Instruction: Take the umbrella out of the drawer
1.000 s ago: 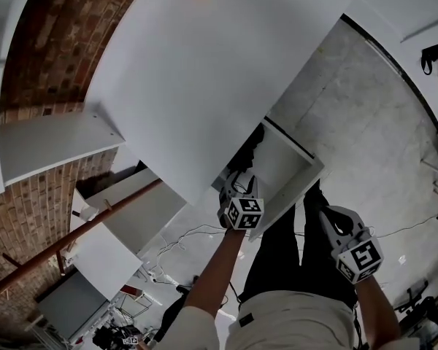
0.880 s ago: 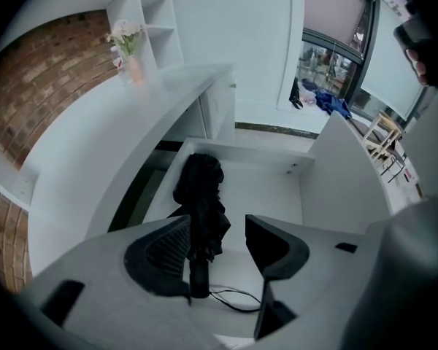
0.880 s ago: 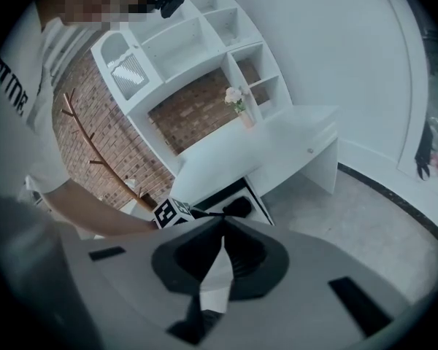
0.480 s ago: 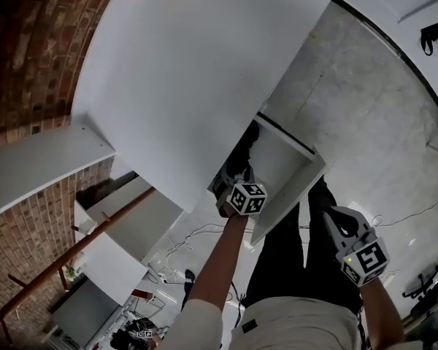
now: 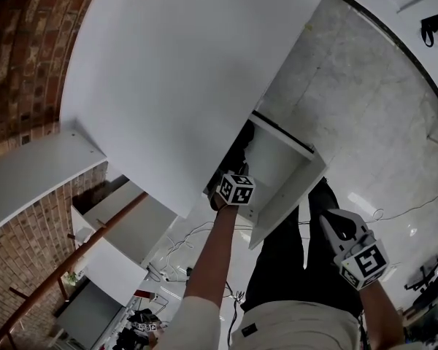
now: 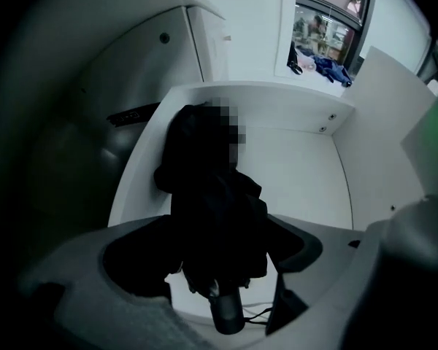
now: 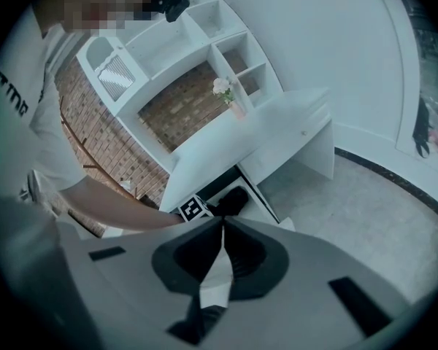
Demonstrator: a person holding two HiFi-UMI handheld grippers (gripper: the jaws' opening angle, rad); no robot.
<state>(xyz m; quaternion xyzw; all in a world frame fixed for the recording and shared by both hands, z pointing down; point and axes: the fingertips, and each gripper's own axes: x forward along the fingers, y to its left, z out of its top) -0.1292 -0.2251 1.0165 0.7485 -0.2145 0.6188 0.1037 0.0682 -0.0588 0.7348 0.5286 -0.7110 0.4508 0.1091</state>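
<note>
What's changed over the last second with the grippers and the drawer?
The left gripper dropped into the open drawer, its fingers just opening either side of the black umbrella, not yet gripping. The right gripper stayed shut beside the leg; umbrella unmoved.

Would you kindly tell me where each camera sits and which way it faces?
Head view: on the person's head, looking steeply down past the desk at the open drawer; forearm, legs, left tool and right tool show.
Left gripper view: on the left tool, pointing down into the drawer at the umbrella between its open jaws, which have just been opening.
Right gripper view: on the right tool, jaws shut, facing the desk; an arm shows.
Shared: head and right gripper views both show the left tool's marker cube.
</note>
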